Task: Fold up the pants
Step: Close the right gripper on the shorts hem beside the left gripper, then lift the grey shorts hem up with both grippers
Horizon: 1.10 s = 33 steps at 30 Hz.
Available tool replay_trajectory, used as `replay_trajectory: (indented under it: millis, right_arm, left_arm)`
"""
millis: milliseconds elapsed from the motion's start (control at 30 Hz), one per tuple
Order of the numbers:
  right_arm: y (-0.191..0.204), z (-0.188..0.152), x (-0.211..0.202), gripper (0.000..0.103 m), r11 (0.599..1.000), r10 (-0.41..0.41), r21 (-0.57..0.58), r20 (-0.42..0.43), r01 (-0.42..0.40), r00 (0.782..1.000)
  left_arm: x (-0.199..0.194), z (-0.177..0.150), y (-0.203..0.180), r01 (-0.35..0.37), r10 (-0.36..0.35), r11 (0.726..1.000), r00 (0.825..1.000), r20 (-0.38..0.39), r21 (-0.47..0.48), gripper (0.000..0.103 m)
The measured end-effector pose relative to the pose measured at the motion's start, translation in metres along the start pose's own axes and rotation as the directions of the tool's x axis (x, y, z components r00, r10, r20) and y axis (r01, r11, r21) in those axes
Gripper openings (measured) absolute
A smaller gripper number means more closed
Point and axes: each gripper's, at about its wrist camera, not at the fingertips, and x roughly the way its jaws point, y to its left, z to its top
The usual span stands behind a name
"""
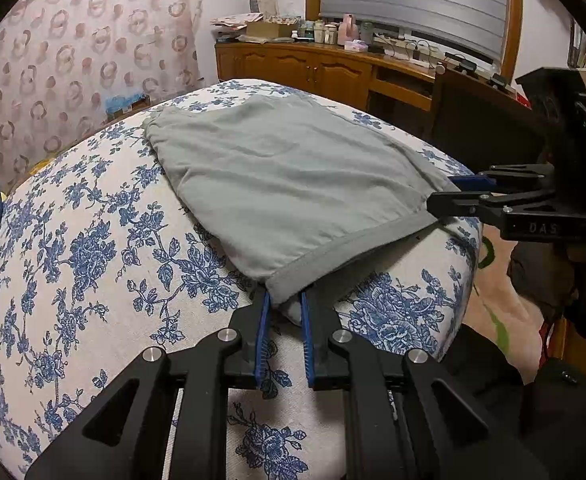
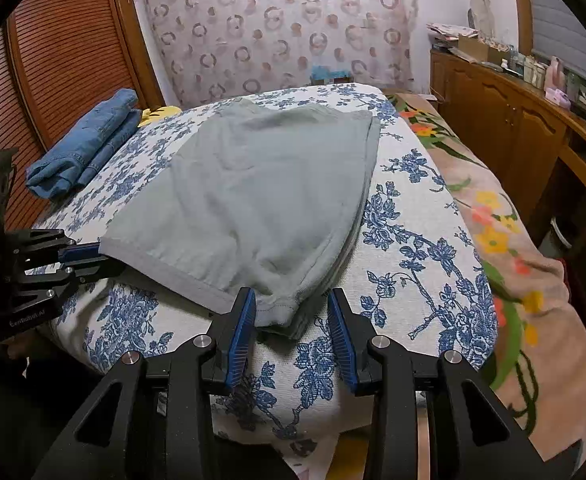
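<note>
Floral bedding [image 2: 413, 216] carries the grey pants [image 2: 253, 184], soft and limp, best taken at hem corners. Left gripper [image 1: 285, 320] fingers pinch one corner narrowly; right gripper [image 2: 291, 320] fingers stand partly open around the other, seemingly not pressing. Layers beneath the fold stay hidden.

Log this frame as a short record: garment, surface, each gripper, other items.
garment: grey pants, folded flat, hem edge nearest the grippers
surface: blue floral cover
left gripper: shut on the hem's left corner
right gripper: jaws apart around the hem's right corner, pads not pressing
other items: folded jeans at the cover's far left
</note>
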Motion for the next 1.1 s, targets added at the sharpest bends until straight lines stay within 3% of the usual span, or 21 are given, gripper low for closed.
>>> replay_trajectory:
  millis: [100, 167, 567, 1100]
  right_arm:
    - [0.002, -0.001, 0.0, 0.039, 1.0, 0.009, -0.004, 0.002, -0.009, 1.0]
    - [0.002, -0.003, 0.0, 0.032, 1.0, 0.021, -0.006, 0.003, -0.021, 1.0]
    - [-0.001, -0.004, 0.0, 0.013, 0.997, 0.072, 0.008, 0.011, -0.072, 0.997]
    - [0.017, 0.015, -0.029, 0.011, 0.996, 0.086, -0.044, 0.135, -0.081, 0.987]
  left_arm:
    - [0.0, 0.0, 0.0, -0.001, 0.001, 1.0, 1.0, 0.0, -0.001, 0.014]
    - [0.0, 0.0, 0.0, -0.001, 0.001, 1.0, 1.0, 0.0, -0.001, 0.014]
    - [-0.004, 0.002, 0.0, 0.001, -0.001, 1.0, 1.0, 0.016, -0.002, 0.013]
    - [-0.063, 0.024, 0.006, -0.016, 0.018, 1.0, 0.986, 0.163, -0.014, 0.011]
